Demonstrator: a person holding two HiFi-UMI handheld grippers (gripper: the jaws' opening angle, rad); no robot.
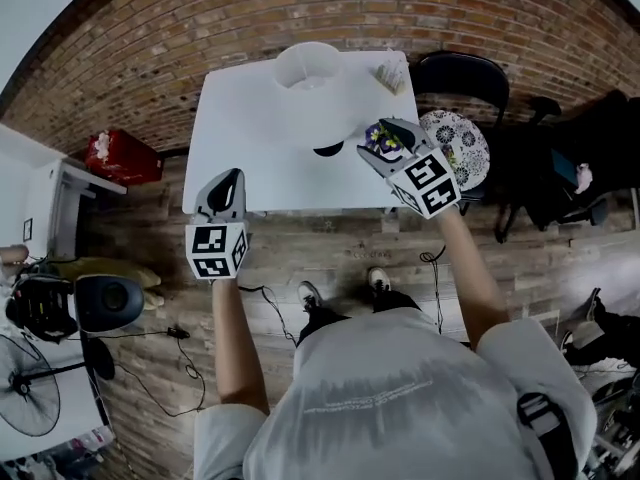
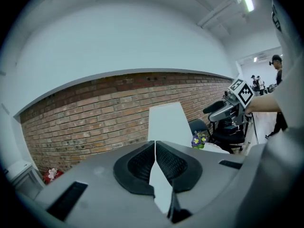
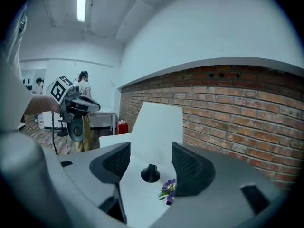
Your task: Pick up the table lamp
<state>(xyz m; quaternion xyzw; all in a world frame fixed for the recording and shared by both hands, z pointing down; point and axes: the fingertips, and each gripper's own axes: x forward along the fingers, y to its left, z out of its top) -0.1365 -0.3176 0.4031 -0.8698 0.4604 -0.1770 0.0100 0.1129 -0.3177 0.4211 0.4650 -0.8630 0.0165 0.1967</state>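
The table lamp has a white shade (image 1: pixel 308 68) and a small black base (image 1: pixel 328 149); it stands upright at the far middle of the white table (image 1: pixel 250 168). My right gripper (image 1: pixel 388 138) hovers over the table's right side, just right of the base, open and empty. In the right gripper view the shade (image 3: pixel 156 132) and base (image 3: pixel 150 174) show ahead between the open jaws of this gripper (image 3: pixel 150 163). My left gripper (image 1: pixel 226 182) sits at the table's front left edge, shut on nothing. In the left gripper view the shade (image 2: pixel 167 122) rises beyond that gripper (image 2: pixel 155 148).
A small bunch of purple flowers (image 1: pixel 380 136) lies on the table right beside the right gripper. A small box (image 1: pixel 392 71) sits at the far right corner. A black chair (image 1: pixel 460 73) and patterned cushion (image 1: pixel 458 146) stand right of the table, a red bag (image 1: pixel 118 156) left.
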